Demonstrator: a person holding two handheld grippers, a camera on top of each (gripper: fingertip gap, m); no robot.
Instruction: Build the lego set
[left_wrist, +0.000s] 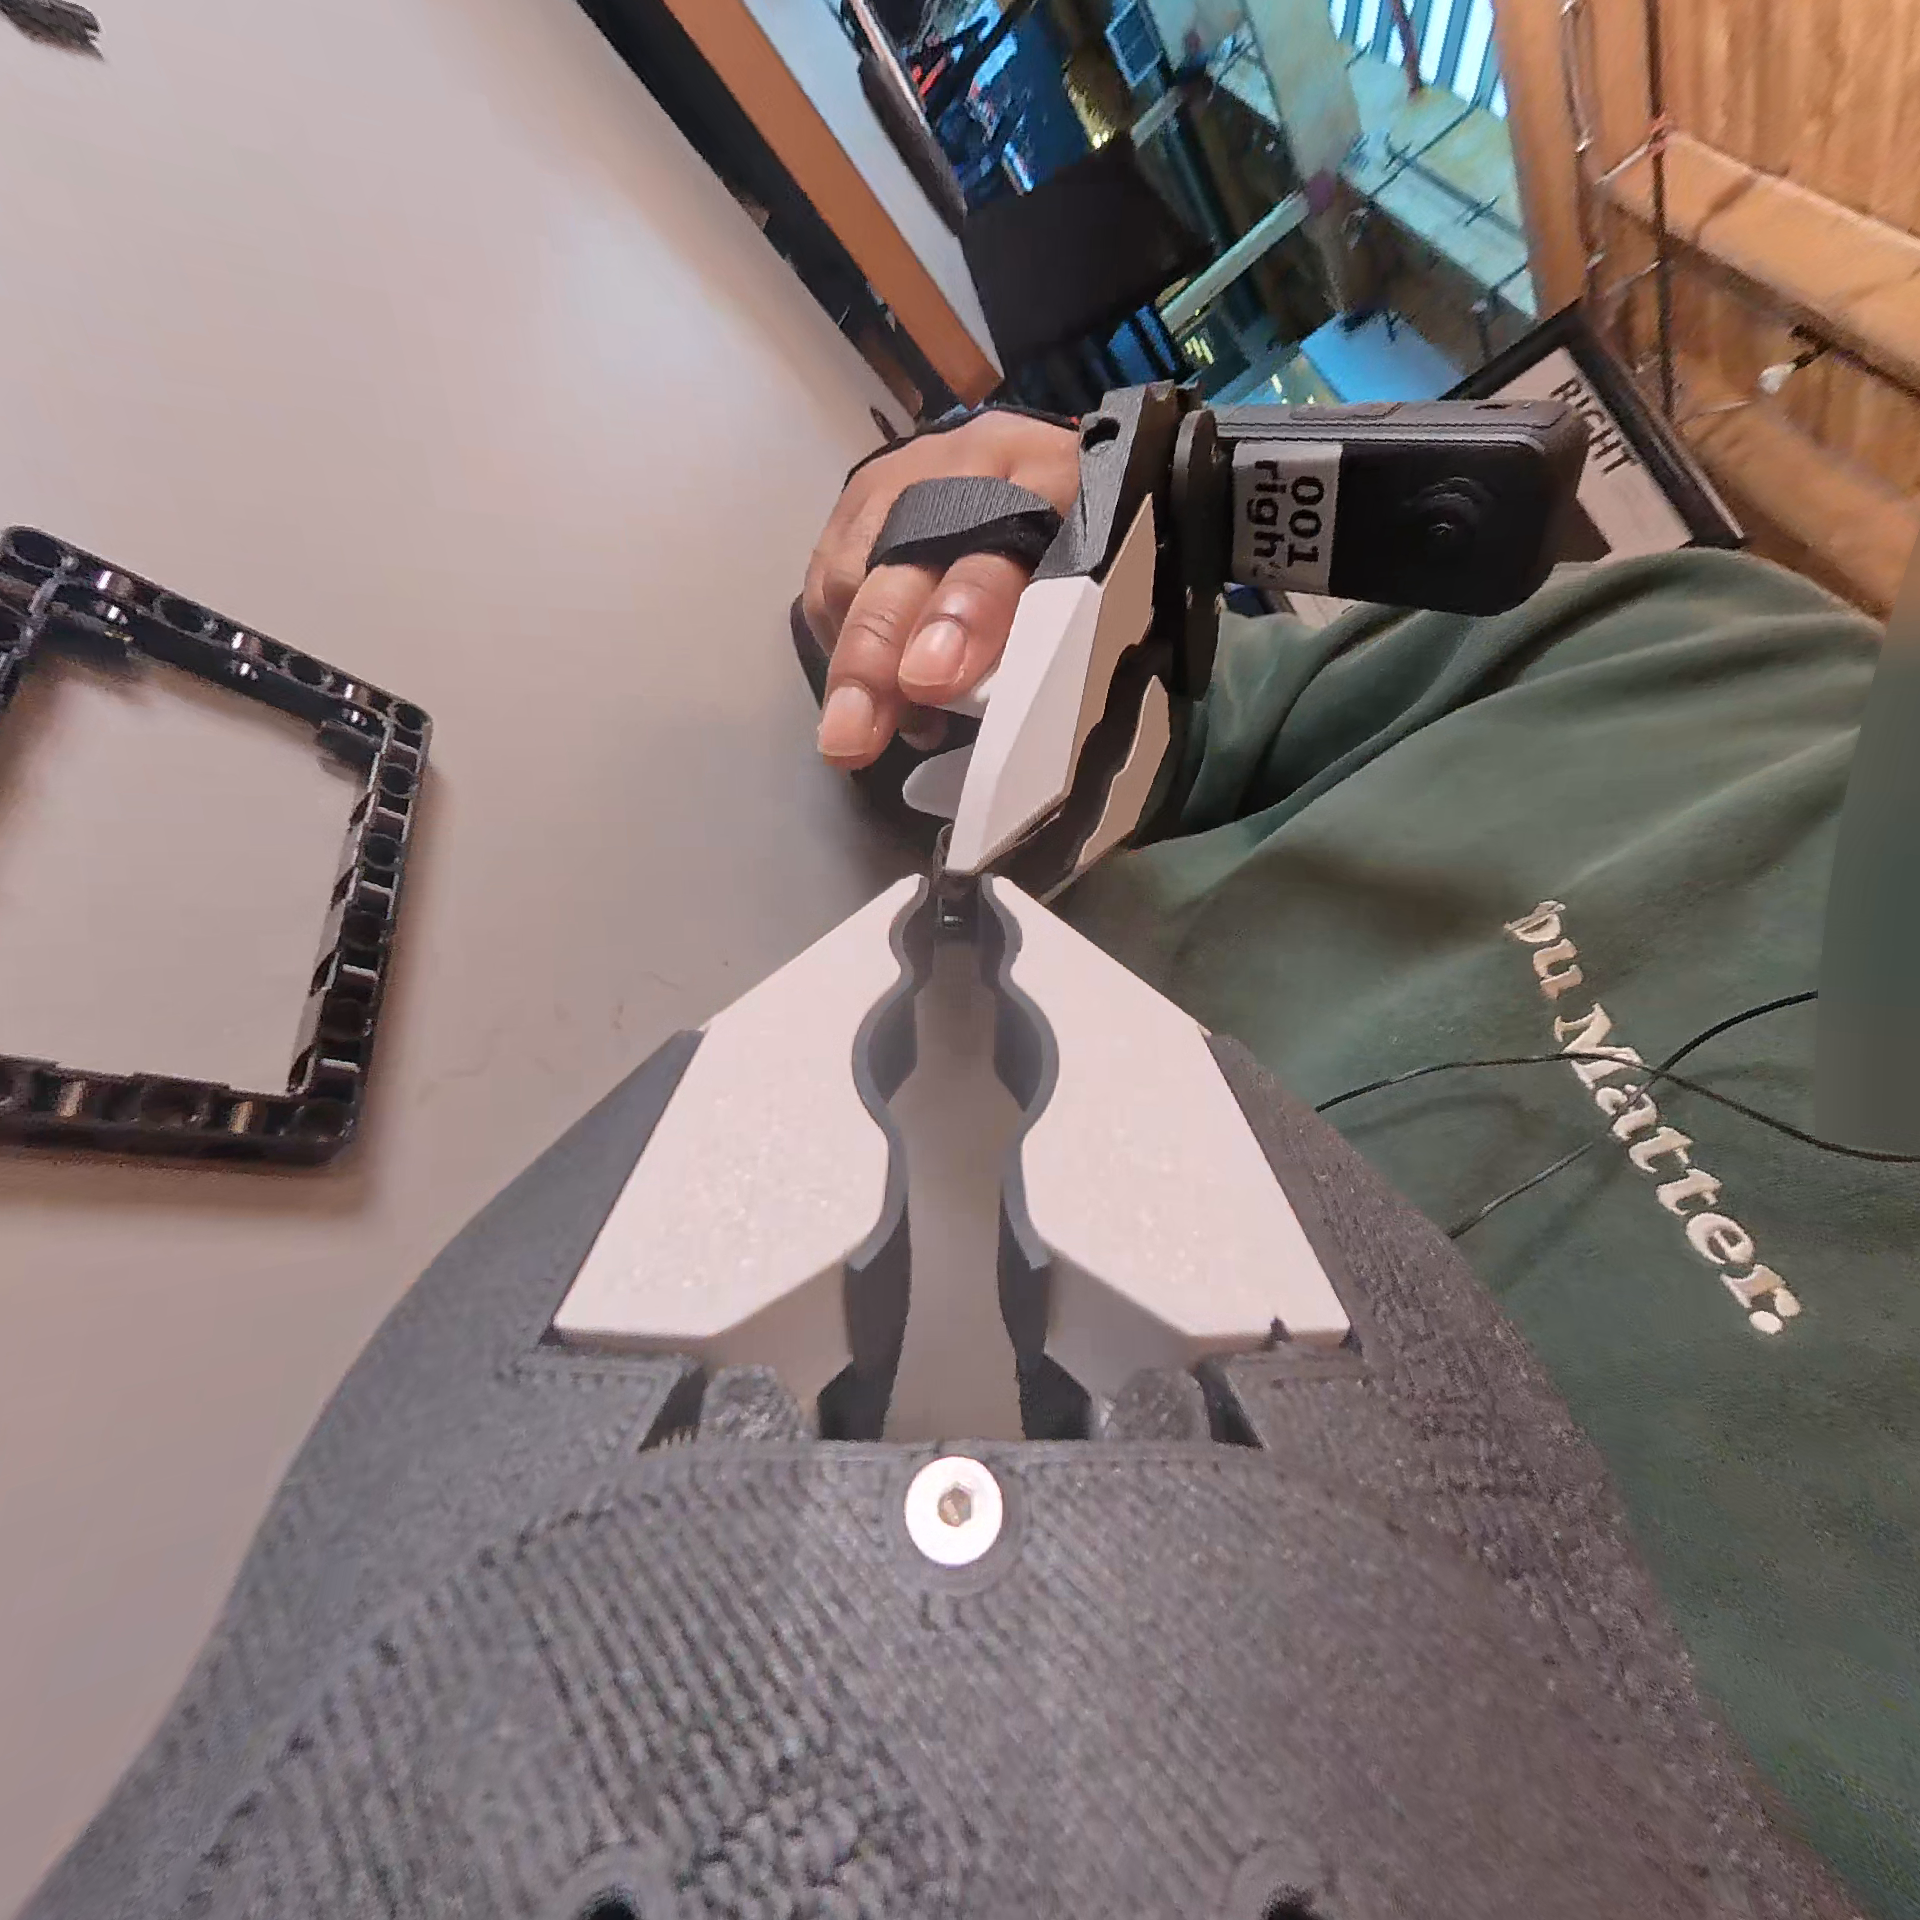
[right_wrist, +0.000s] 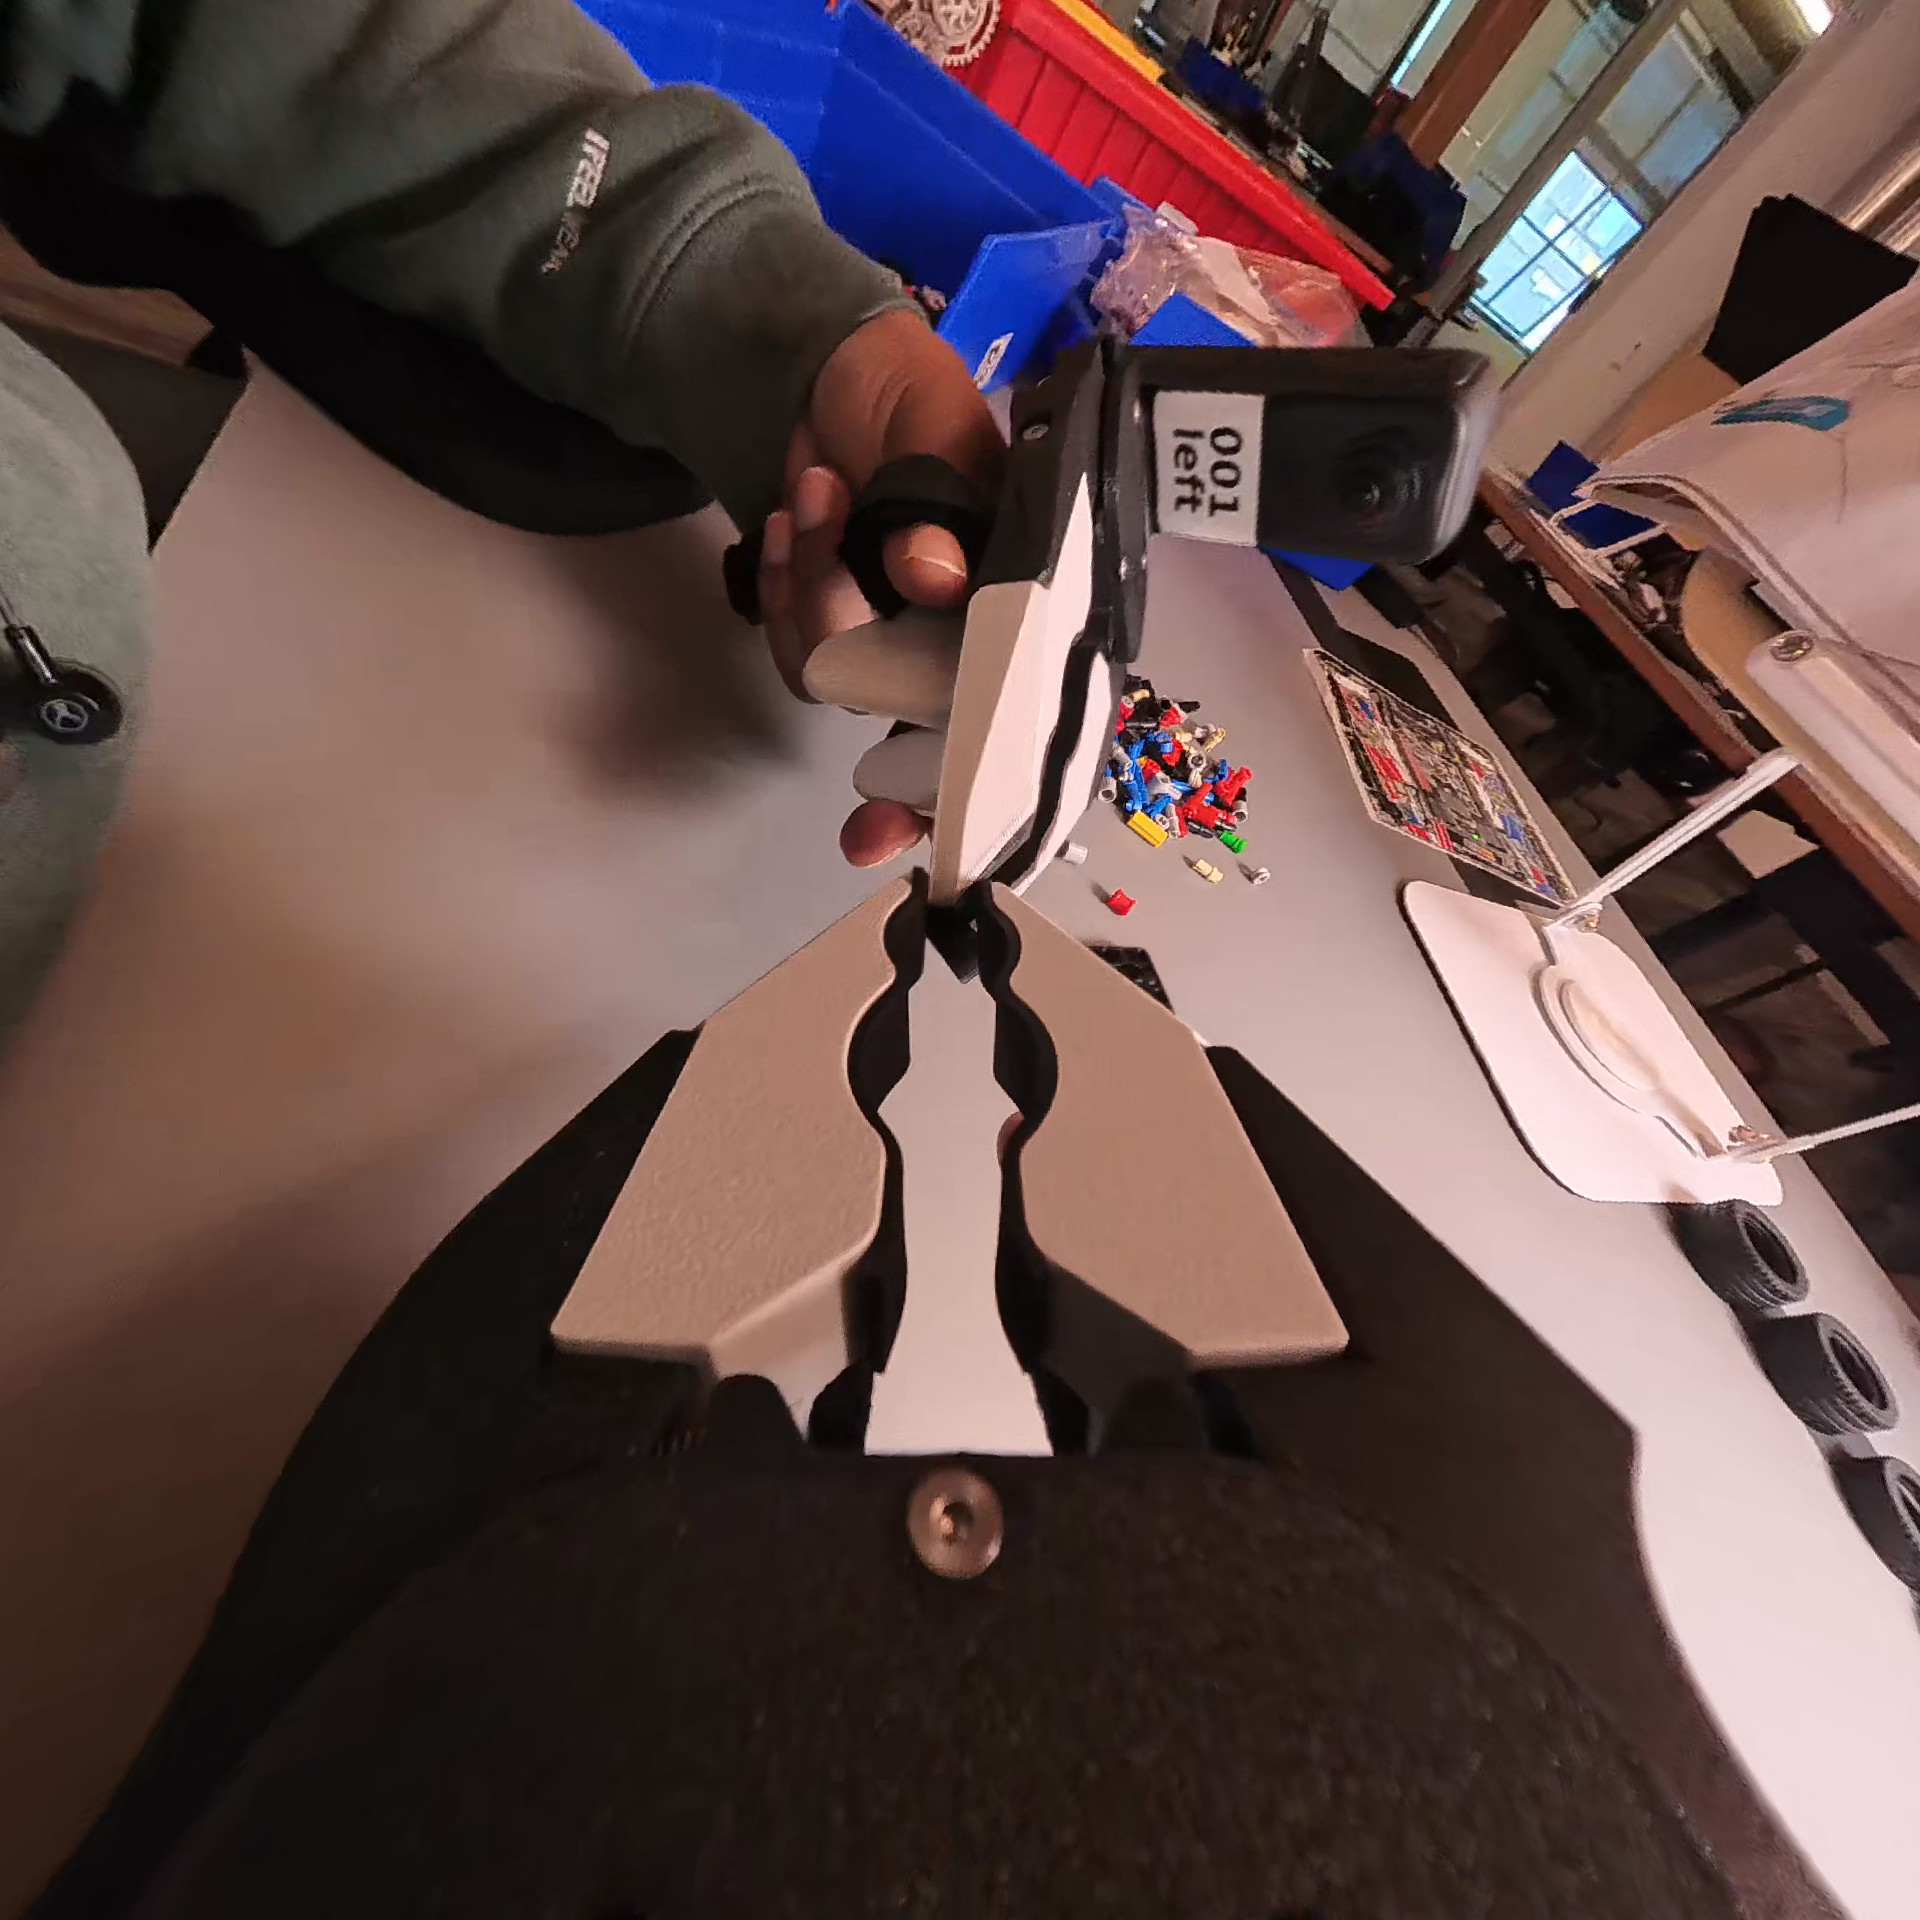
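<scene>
Lego piece (left_wrist: 951, 920), small, black, pinched between both jaws; labelled cameras.

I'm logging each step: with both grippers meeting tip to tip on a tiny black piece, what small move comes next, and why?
Probably press the left gripper and right gripper gently together. Both appear closed on the small black Lego piece, held above the grey table, seemingly mid-join.

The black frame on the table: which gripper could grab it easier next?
Probably the left gripper: the black frame lies nearer it, while the right gripper is on the far side. Both pinch a small black piece now.
</scene>
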